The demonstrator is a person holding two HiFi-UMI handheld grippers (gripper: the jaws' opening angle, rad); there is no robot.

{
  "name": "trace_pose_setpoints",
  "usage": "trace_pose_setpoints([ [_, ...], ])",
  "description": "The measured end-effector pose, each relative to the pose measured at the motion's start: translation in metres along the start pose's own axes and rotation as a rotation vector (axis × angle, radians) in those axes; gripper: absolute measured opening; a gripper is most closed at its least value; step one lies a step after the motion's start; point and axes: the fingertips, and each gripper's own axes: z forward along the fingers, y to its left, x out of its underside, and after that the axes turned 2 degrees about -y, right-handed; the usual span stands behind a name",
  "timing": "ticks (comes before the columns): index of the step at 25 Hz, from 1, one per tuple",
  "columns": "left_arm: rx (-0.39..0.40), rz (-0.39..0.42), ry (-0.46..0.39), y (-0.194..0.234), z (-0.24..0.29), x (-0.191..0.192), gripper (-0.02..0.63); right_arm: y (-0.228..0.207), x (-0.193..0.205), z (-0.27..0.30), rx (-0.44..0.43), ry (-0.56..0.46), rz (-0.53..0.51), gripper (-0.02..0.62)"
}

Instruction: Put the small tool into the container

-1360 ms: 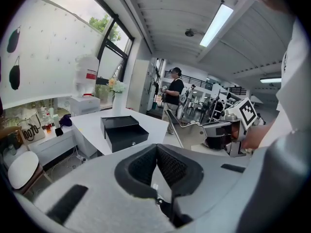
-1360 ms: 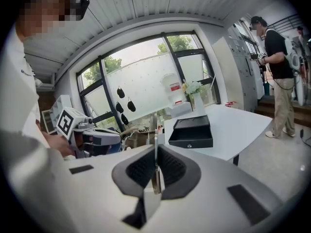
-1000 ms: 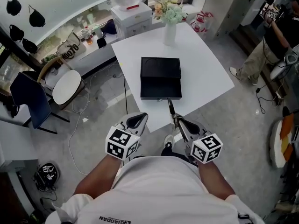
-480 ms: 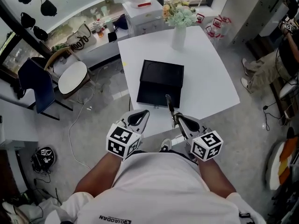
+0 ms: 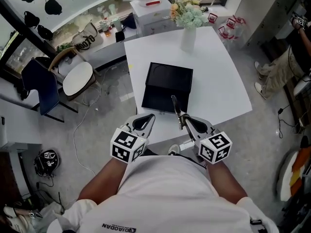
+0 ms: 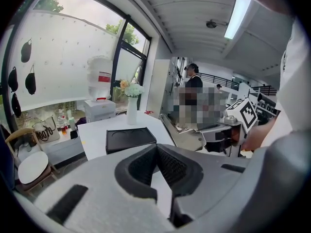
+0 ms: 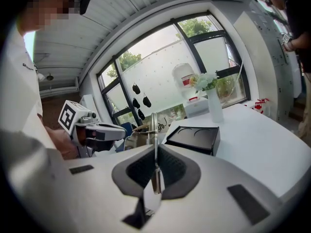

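Note:
A black open container lies on the white table; it also shows in both gripper views. My right gripper is shut on a thin metal tool, which stands up from the pads and points forward. In the head view the tool's tip lies over the container's near part. My left gripper hovers beside it off the table's near edge, its pads together with nothing between them.
A white vase of flowers stands at the table's far side. A chair with a round white seat, a blue chair and cables on the floor lie to the left. A person stands at the right.
Both grippers have come closer to the table. The tool's tip has moved from the container's front edge to over its near part. The grip is unchanged.

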Motion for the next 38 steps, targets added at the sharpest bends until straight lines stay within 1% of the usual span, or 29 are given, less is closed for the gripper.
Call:
trace_pose_setpoints([
  [3,0.024,0.007,0.004,0.012,0.005,-0.004,0.009,-0.002,-0.005,0.011,0.026,-0.001,-0.008,0.011],
  [7,0.059,0.020,0.014,0.030,0.007,-0.010,0.009,-0.007,-0.002,0.024,0.083,0.012,-0.008,0.011],
  [12,0.080,0.030,0.017,0.055,0.003,-0.014,0.009,-0.006,-0.001,0.039,0.138,0.015,0.011,0.011],
  [15,0.088,0.029,0.021,0.067,0.001,-0.010,0.009,-0.007,-0.002,0.050,0.159,0.021,-0.012,0.011],
  [18,0.099,0.024,0.030,0.078,-0.001,-0.006,0.009,-0.006,-0.001,0.062,0.177,0.046,-0.064,0.011],
  [21,0.111,0.023,0.031,0.085,-0.005,-0.005,0.009,-0.005,0.002,0.070,0.197,0.090,-0.144,0.011],
  [24,0.110,0.017,0.027,0.094,-0.007,-0.005,0.009,-0.007,0.002,0.078,0.213,0.143,-0.248,0.011],
  [27,0.104,0.006,0.024,0.102,-0.009,-0.003,0.009,-0.011,0.006,0.090,0.223,0.223,-0.372,0.011],
  [30,0.103,-0.005,0.017,0.105,-0.011,-0.002,0.009,-0.017,0.013,0.102,0.222,0.326,-0.525,0.011],
  [32,0.102,-0.010,0.016,0.106,-0.013,0.000,0.009,-0.022,0.020,0.110,0.213,0.391,-0.617,0.011],
  [38,0.073,-0.030,0.010,0.120,-0.025,0.005,0.009,-0.032,0.040,0.137,0.158,0.535,-0.822,0.011],
])
